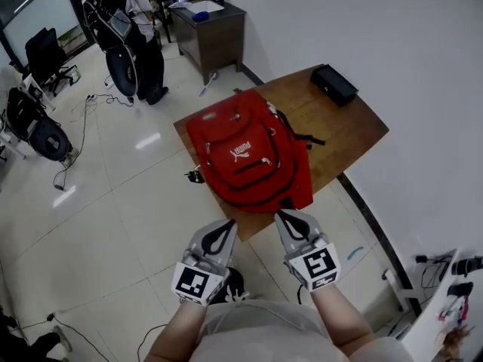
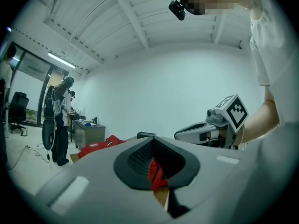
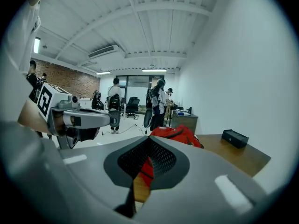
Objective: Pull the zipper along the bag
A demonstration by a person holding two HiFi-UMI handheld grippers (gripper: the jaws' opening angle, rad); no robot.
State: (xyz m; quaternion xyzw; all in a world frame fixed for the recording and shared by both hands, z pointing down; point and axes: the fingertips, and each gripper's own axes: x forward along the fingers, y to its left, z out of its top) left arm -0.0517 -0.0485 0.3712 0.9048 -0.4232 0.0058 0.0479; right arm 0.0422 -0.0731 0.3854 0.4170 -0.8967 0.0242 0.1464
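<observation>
A red backpack (image 1: 249, 157) lies flat on a wooden table (image 1: 343, 130), its front pockets and zippers facing up. Both grippers hover at the table's near edge, just short of the bag's near end. My left gripper (image 1: 226, 225) is shut and holds nothing. My right gripper (image 1: 286, 216) is also shut and empty, its tip close to the bag's near corner. In the left gripper view the backpack (image 2: 96, 146) shows past the shut jaws, with the right gripper (image 2: 205, 129) alongside. In the right gripper view the backpack (image 3: 176, 133) rises ahead and the left gripper (image 3: 88, 118) is at the left.
A black box (image 1: 333, 84) sits at the table's far corner by the white wall. A dark desk (image 1: 215, 29) stands beyond, with a person (image 1: 143, 44) next to it. Office chairs (image 1: 41, 130) and floor cables are at the left.
</observation>
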